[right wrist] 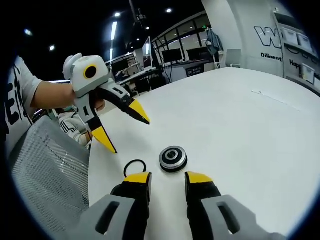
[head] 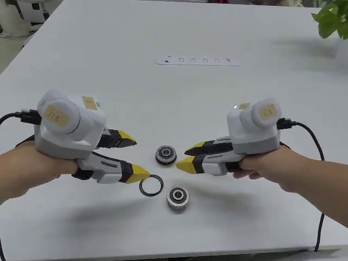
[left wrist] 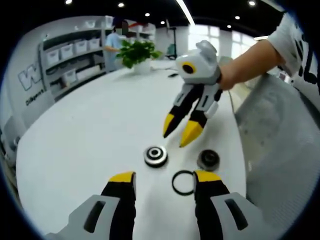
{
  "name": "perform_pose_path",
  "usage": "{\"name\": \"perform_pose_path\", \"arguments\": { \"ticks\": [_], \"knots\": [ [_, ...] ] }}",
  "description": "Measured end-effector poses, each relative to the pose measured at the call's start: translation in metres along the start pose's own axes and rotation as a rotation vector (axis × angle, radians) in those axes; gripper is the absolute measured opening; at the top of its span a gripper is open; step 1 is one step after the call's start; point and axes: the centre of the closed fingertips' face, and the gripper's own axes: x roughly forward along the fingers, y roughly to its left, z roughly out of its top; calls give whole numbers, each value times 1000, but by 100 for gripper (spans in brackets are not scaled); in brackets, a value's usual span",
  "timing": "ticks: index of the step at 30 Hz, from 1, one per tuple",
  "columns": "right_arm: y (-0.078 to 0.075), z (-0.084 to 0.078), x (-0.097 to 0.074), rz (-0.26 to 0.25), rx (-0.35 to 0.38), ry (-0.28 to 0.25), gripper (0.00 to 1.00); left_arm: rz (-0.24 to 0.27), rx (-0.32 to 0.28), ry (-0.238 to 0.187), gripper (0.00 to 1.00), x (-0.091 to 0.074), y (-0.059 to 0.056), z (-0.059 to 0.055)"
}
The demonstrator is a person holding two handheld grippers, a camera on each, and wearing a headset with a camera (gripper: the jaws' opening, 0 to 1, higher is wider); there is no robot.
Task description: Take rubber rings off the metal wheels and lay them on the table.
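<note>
A small metal wheel with a dark rim [head: 166, 154] lies flat on the white table [head: 179, 103], midway between both grippers. A loose black rubber ring [head: 151, 185] lies flat just in front of it, beside a second, greyer wheel [head: 178, 197]. My left gripper [head: 137, 157] is open, and its lower jaw tip is close over the loose ring. My right gripper [head: 186, 157] is open with a narrower gap and points at the dark-rimmed wheel. The left gripper view has the wheel [left wrist: 156, 156] ahead of its jaws, with the ring [left wrist: 183, 182] by the right one. Neither gripper holds anything.
A white power strip [head: 197, 60] lies farther back on the table. A green plant [head: 331, 19] stands at the far right corner. Cables trail from both grippers. Shelves and a person stand beyond the table in the left gripper view.
</note>
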Motion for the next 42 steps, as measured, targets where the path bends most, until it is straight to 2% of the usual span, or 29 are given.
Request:
{"name": "perform_pose_path", "arguments": {
  "ticks": [8, 16, 32, 42],
  "knots": [
    [-3, -3, 3, 1, -8, 3, 25, -9, -3, 8, 45, 8, 3, -2],
    [-5, -3, 7, 6, -14, 0, 25, -16, -21, -7, 42, 17, 8, 3],
    [-9, -4, 15, 12, -28, -3, 24, -26, -24, -10, 34, 33, 15, 8],
    [-10, -4, 17, 11, -27, -5, 24, -41, -21, -6, 30, 43, 13, 12]
  ]
}}
